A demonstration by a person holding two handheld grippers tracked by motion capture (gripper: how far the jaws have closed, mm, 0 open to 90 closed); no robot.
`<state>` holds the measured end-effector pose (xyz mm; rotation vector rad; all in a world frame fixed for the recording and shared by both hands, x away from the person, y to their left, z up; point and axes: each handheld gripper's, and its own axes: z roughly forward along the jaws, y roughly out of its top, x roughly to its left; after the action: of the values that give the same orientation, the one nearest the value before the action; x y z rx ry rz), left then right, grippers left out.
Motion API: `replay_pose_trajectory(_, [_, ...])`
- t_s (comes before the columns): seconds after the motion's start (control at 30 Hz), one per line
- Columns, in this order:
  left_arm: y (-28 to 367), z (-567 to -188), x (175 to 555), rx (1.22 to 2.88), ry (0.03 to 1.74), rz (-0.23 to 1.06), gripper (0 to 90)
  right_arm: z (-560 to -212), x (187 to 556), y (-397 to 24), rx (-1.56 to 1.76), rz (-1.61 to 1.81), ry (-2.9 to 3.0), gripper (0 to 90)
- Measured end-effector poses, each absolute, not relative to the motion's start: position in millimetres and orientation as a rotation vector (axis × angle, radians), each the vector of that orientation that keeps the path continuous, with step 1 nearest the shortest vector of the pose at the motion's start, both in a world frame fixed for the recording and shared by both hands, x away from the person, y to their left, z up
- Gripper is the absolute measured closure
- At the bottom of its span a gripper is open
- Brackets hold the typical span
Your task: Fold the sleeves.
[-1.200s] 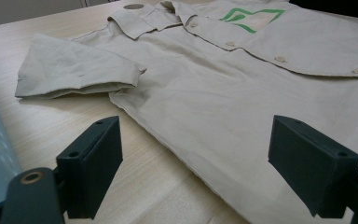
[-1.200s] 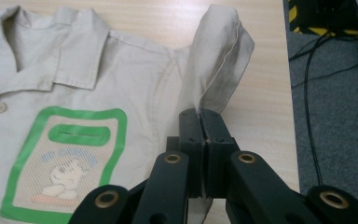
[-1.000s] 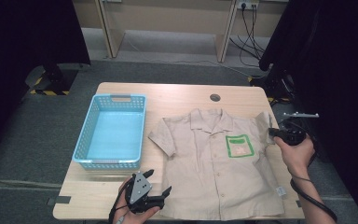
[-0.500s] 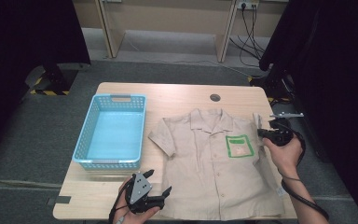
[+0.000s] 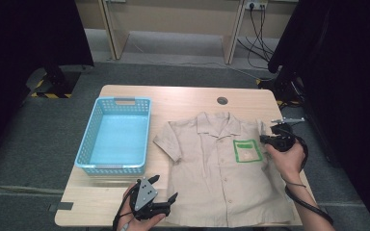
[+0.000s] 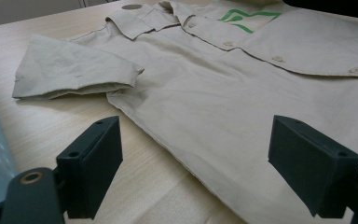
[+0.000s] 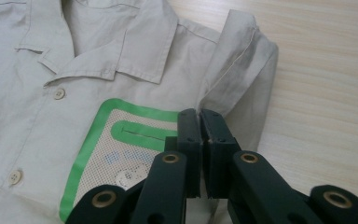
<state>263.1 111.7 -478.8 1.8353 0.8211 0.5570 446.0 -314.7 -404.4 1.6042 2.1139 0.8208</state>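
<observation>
Our right gripper [image 5: 270, 140] has slid in from three o'clock, jaws pinched on the folded sleeve [image 7: 242, 88] of the khaki shirt [image 5: 217, 178] lying flat mid-table, so a fold looks underway, while our left gripper [image 5: 166, 195] waits open at seven o'clock.

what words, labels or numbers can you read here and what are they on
None can be read.
Shirt, pocket patch with green border: faint blue marks and a round emblem, too blurred to read.
Blue basket: no lettering shows.
Table: no lettering shows.
</observation>
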Motion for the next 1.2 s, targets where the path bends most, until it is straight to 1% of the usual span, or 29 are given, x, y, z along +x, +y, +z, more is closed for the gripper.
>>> replay_pose_trajectory(0.53, [111, -479, 262, 1.836, 0.821, 0.555, 17.1, -432, 454, -298, 1.629, 0.772, 2.205, 84.0])
replay_pose_trajectory(0.7, [111, -479, 262, 1.838, 0.82, 0.554, 17.1, -438, 455, -293, 1.628, 0.762, 2.239, 77.6])
replay_pose_trajectory(1.2, [111, -479, 262, 1.838, 0.819, 0.552, 17.1, -414, 453, -264, 1.543, 0.848, 2.287, 69.0])
